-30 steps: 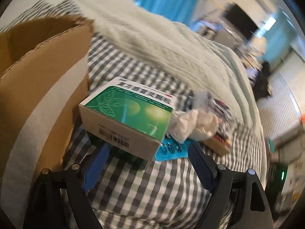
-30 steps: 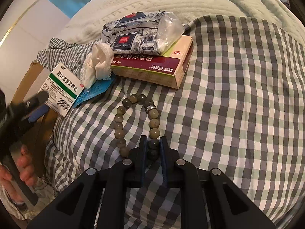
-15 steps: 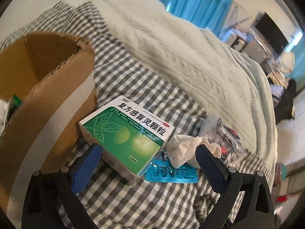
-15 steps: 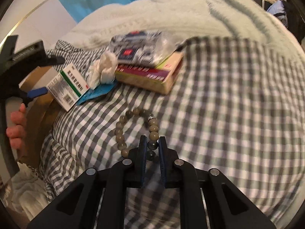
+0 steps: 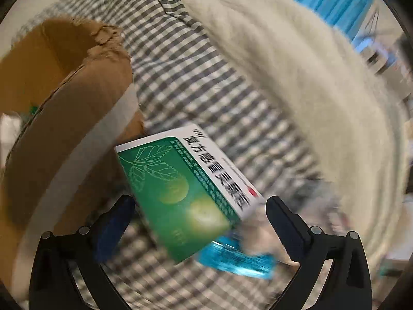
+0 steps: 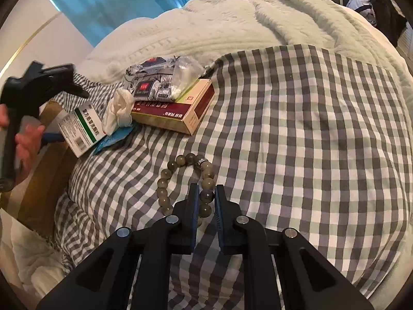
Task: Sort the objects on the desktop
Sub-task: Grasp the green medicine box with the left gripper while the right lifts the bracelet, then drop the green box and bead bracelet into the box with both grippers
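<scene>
The right gripper [image 6: 206, 196] has its jaws nearly closed, pinching one bead of the bead bracelet [image 6: 185, 180], whose loop lies on the checked bed cover [image 6: 309, 142]. The left gripper [image 5: 198, 206] has its jaws at full spread, straddling the green medicine box [image 5: 180, 193]; neither pad presses on it, so the box is not gripped. That box sits tilted at the bed's edge, just beside the cardboard box [image 5: 64, 134], which judging by its position serves as the sorting container. Something green and white shows inside it, too blurred to identify. Left on the bed: the blue blister pack [image 5: 235, 261], the crumpled tissue [image 6: 118, 108], the red carton [image 6: 173, 113] and the floral pouch [image 6: 155, 82] resting on it. Sorting therefore appears to be at an early stage, with most items outstanding
</scene>
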A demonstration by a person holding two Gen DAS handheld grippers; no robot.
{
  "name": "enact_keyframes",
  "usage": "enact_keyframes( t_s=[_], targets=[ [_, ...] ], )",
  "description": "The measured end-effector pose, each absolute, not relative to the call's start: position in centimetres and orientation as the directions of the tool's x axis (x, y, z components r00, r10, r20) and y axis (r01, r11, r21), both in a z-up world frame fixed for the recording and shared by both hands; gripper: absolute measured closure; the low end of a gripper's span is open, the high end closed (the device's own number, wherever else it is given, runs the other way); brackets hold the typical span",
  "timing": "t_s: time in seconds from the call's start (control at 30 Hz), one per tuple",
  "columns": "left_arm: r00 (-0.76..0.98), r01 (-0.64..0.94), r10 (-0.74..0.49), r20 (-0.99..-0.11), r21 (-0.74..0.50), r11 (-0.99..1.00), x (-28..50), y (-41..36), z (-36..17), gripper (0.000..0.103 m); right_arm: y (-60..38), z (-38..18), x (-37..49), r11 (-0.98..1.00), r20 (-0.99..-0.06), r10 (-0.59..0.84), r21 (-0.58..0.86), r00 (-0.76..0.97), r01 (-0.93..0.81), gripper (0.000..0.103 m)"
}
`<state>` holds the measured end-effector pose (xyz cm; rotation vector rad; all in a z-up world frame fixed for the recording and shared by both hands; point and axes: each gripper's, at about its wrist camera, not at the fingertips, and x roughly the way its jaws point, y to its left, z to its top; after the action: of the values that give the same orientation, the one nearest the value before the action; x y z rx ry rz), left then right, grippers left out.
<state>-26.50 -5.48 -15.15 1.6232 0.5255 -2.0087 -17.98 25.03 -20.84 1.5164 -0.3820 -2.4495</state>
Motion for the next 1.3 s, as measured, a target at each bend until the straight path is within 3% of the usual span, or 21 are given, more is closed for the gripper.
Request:
enact_keyframes(
  t_s=[0.13, 0.23, 0.37, 0.63, 0.77, 0.97, 1.2, 1.3],
  targets=[
    [-0.064, 0.589, -0.12, -0.991, 0.059, -0.806, -26.0, -6.6, -18.2, 0.0, 25.3, -20.8, -17.8, -0.939, -0.837, -0.332, 0.339, -0.436, 0.064, 0.091],
    [-0.093, 0.583, 0.03, -0.995, -0.079, -0.809, -24.3, -7.6, -20.0, 0.0, 25.1, -20.9, -17.7, -0.939, -0.837, -0.331, 0.34, -0.435, 0.061, 0.091],
    [-0.205, 0.511, 0.088, -0.975, -0.183, -0.84, -22.3, -7.8, -19.2, 0.006, 24.8, -20.6, -17.5, -0.941, -0.838, -0.326, 0.331, -0.437, 0.068, 0.091],
    [-0.323, 0.255, 0.154, -0.934, -0.242, -0.936, -16.1, -5.7, -14.5, 0.01, 23.1, -16.3, -17.4, -0.935, -0.812, -0.351, 0.328, -0.466, 0.132, 0.091],
    [-0.341, 0.125, 0.255, -0.905, -0.312, -0.942, -14.8, -5.2, -11.7, 0.014, 21.5, -12.4, -17.4, -0.916, -0.774, -0.399, 0.364, -0.493, 0.169, 0.091],
    [-0.439, 0.024, 0.315, -0.841, -0.362, -0.932, -14.1, -6.0, -7.0, 0.023, 18.5, -7.0, -17.1, -0.903, -0.72, -0.429, 0.364, -0.546, 0.23, 0.091],
    [-0.497, -0.054, 0.382, -0.779, -0.411, -0.91, -13.7, -8.2, -3.9, 0.026, 12.8, -1.5, -17.8, -0.877, -0.661, -0.479, 0.341, -0.577, 0.338, 0.091],
    [-0.581, -0.064, 0.398, -0.71, -0.448, -0.892, -12.5, -10.7, -0.7, 0.026, 9.9, 0.5, -18.6, -0.848, -0.635, -0.527, 0.348, -0.565, 0.4, 0.091]
  ],
)
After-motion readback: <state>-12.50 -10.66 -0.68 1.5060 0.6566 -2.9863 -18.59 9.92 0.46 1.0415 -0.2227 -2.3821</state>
